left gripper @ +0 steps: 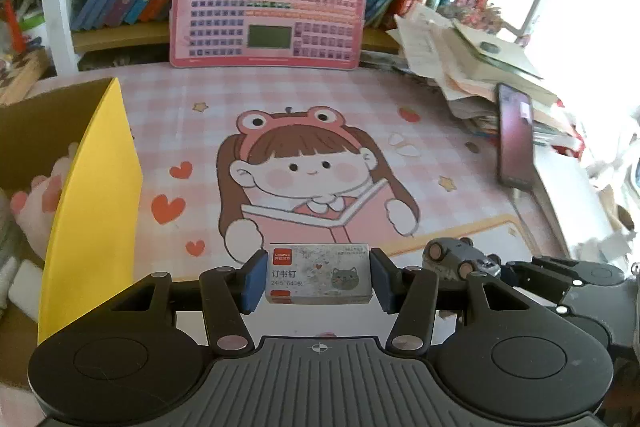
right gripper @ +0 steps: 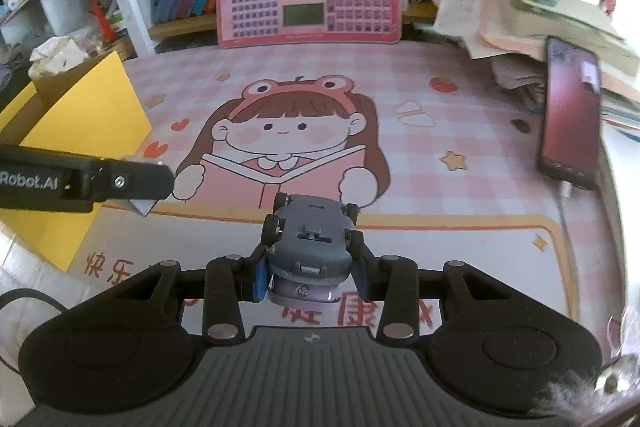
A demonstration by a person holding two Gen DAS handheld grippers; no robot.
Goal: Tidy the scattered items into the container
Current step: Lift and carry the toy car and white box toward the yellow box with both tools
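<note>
The left gripper has its jaws shut tight on a little box of staples with a cat on it, up in the air over the pink mat. The right gripper has its jaws shut on a grey toy car, wheels up. The yellow cardboard box sits at the left on the surface, with a soft paw toy inside.

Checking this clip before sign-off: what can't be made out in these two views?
- Cardboard box contents: left wrist view, mostly hidden by its yellow flap and the picture's edge.
- Toy car top side: right wrist view, turned away; underside shows.
- Phone screen: too glared to read.
</note>
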